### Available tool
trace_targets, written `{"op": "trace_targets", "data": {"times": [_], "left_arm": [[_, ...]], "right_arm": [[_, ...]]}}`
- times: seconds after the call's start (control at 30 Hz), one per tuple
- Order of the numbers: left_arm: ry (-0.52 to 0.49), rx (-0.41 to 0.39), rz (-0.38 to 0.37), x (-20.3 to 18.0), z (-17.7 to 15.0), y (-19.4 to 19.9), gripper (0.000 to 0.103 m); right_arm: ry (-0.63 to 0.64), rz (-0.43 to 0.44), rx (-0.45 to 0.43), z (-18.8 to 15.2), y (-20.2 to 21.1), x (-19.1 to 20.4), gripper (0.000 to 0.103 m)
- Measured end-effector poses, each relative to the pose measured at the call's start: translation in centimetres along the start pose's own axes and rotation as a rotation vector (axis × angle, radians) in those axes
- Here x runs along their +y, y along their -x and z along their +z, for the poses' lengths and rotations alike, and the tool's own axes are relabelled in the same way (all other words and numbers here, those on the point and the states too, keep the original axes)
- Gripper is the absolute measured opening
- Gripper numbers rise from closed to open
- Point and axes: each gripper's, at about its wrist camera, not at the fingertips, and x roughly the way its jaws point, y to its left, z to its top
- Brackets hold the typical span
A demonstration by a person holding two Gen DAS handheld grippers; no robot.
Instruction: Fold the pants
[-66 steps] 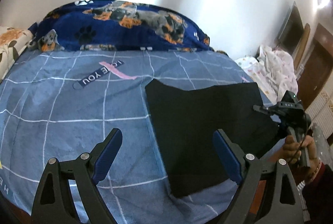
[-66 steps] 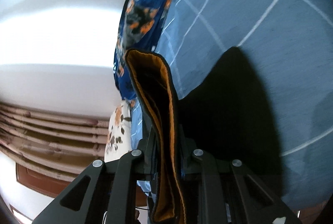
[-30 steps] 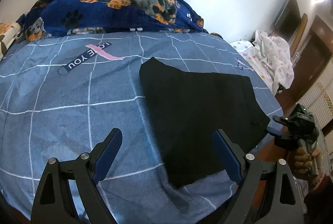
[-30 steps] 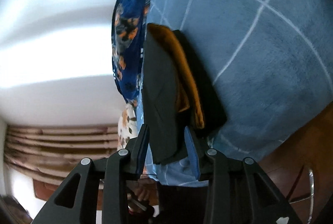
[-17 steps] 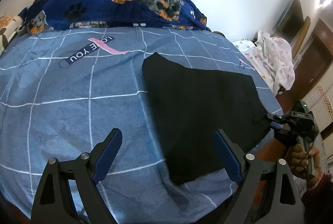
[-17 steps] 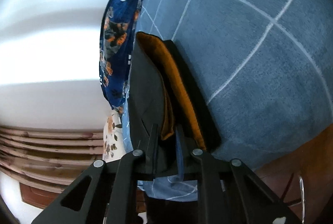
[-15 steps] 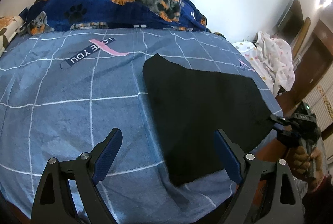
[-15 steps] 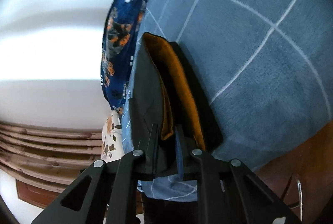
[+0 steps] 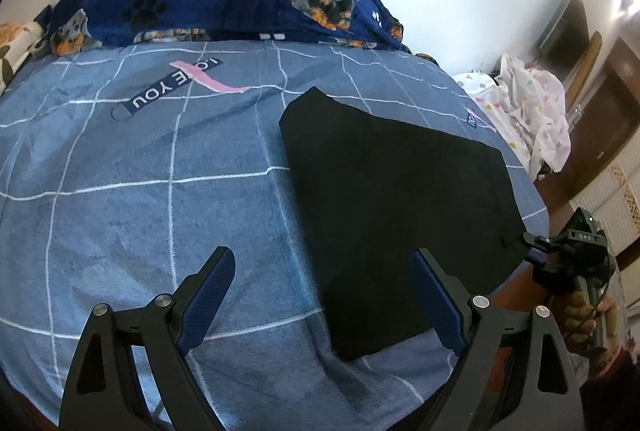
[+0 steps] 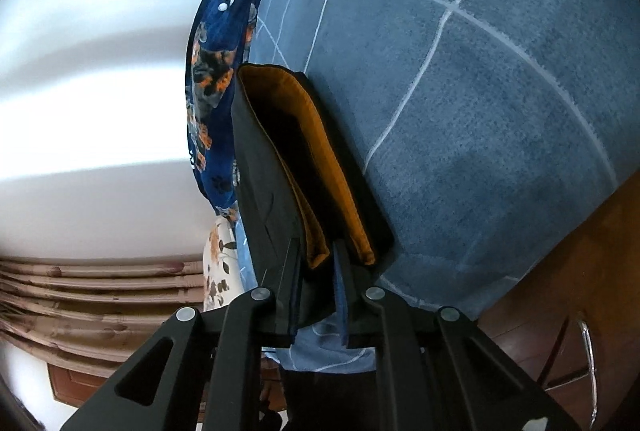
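Closed again since a second ago on the corner of one folded black pants bundle with orange lining (image 10: 280, 167), right gripper (image 10: 316, 263). Spread across most of the left-wrist frame, one blue white-checked bedsheet (image 9: 120, 171); pants (image 9: 392, 199) flat at centre right, reaching the bed's right edge. Along the top, one navy dog-print blanket (image 9: 224, 3). At bottom, left gripper (image 9: 324, 295) spread wide, holding nothing, above sheet and pants.

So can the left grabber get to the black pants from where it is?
Probably yes. The left gripper is open and holds nothing, and the folded black pants lie flat on the blue bedspread just ahead of its right-side finger. Nothing lies between them; the right gripper pinches only the far edge.
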Motion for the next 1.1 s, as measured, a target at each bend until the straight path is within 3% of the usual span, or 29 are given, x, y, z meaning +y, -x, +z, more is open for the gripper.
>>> {"op": "trace_targets", "data": {"times": [0.13, 0.27, 0.4, 0.47, 0.53, 0.67, 0.77, 0.9, 0.97, 1.1], "left_arm": [[-0.011, -0.003, 0.003, 0.0, 0.0, 0.0, 0.089], [-0.008, -0.01, -0.006, 0.0, 0.2, 0.1, 0.089], [-0.002, -0.005, -0.031, 0.3, 0.4, -0.1, 0.089], [-0.004, 0.001, -0.077, 0.5, 0.6, -0.3, 0.089], [-0.001, 0.015, -0.12, 0.9, 0.9, -0.6, 0.089], [0.031, 0.085, -0.242, 1.9, 1.7, -2.1, 0.089], [0.028, 0.141, -0.293, 2.1, 2.1, -3.6, 0.089], [0.054, 0.196, -0.383, 2.7, 2.7, -5.8, 0.089], [0.074, 0.236, -0.466, 2.9, 3.0, -6.9, 0.089], [0.101, 0.278, -0.555, 3.0, 3.7, -8.5, 0.089]], "right_arm": [[0.015, -0.006, -0.016, 0.1, 1.0, 0.6, 0.024], [0.103, -0.082, -0.091, 0.7, 3.0, 2.3, 0.054], [0.168, -0.107, -0.074, 2.0, 2.3, 3.3, 0.054], [0.231, -0.175, -0.056, 2.7, 1.3, 3.9, 0.054], [0.288, -0.184, -0.008, 3.3, -0.3, 4.4, 0.054], [0.384, -0.286, 0.055, 4.5, -3.3, 4.9, 0.054], [0.43, -0.281, 0.121, 4.8, -4.8, 5.5, 0.056], [0.48, -0.237, 0.251, 5.2, -6.6, 6.4, 0.079], [0.468, -0.2, 0.285, 5.6, -6.7, 6.5, 0.082], [0.437, -0.12, 0.347, 6.6, -7.5, 6.1, 0.082]]}}
